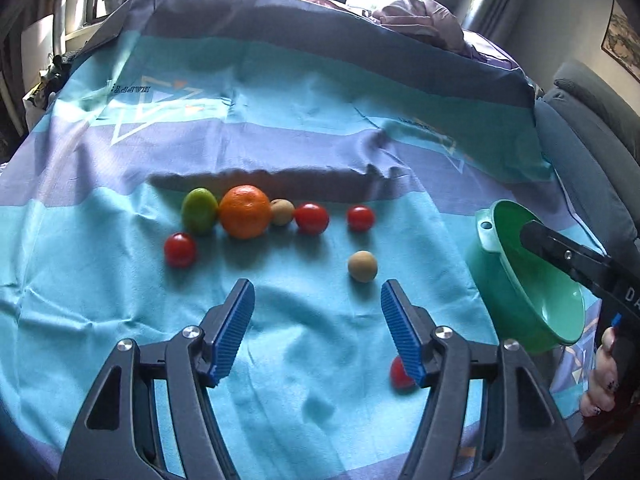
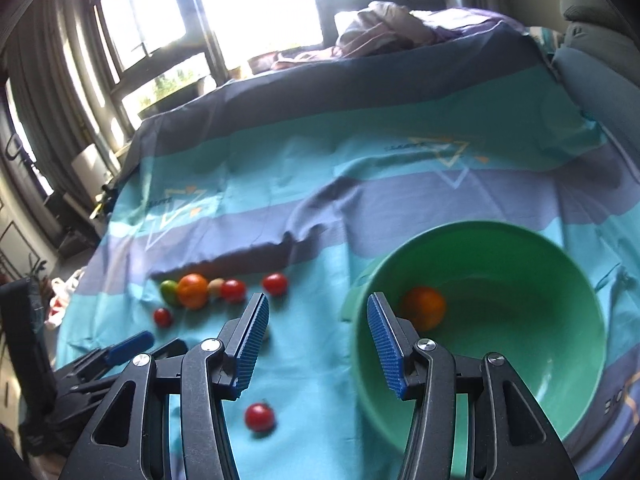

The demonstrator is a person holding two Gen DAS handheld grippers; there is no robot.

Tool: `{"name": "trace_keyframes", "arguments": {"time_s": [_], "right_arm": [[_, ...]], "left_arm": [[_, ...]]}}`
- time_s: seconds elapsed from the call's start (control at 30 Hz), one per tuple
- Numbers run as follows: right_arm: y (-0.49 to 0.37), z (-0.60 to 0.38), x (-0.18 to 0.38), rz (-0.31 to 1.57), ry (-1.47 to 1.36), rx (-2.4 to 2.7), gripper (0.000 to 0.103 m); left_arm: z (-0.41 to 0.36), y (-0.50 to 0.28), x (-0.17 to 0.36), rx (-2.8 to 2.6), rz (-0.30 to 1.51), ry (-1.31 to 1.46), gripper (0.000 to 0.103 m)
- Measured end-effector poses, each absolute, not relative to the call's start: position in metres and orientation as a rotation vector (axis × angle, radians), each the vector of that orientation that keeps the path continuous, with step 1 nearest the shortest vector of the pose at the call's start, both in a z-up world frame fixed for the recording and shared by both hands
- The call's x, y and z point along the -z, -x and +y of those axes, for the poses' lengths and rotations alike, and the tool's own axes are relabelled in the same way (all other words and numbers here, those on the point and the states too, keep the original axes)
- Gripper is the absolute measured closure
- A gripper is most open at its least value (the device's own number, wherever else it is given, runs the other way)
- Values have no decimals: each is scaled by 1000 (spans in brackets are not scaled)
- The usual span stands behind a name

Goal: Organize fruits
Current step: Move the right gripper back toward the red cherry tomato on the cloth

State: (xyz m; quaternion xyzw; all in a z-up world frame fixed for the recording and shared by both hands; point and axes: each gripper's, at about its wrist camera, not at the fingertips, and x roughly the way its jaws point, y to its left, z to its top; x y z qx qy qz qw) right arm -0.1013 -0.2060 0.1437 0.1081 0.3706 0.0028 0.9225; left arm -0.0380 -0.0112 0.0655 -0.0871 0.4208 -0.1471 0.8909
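Fruits lie on a blue striped cloth (image 1: 120,280): a green lime (image 1: 199,210), an orange (image 1: 245,211), a tan fruit (image 1: 282,212), three red tomatoes (image 1: 311,218) and a second tan fruit (image 1: 362,266). Another tomato (image 1: 399,373) lies by my left gripper's right finger. My left gripper (image 1: 318,300) is open and empty above the cloth. A green bowl (image 2: 560,280) holds one orange (image 2: 424,307). My right gripper (image 2: 316,312) is open and empty, its right finger over the bowl's rim. A tomato (image 2: 260,417) lies below it.
The bowl also shows at the right in the left wrist view (image 1: 520,280), with the right gripper's body over it. Crumpled fabric (image 1: 424,20) lies at the far edge. A grey chair (image 1: 580,128) stands at the right. Windows are behind.
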Motion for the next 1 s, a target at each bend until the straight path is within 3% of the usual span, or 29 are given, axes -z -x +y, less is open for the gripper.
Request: {"name": "trace_keyframes", "arguments": {"time_s": [0.77, 1.0], "right_arm": [[111, -156, -101, 1033, -342, -167, 50], [116, -163, -87, 1077, -386, -150, 55]], "left_arm": [[20, 32, -54, 242, 938, 245, 38], [18, 34, -57, 274, 932, 259, 39]]}}
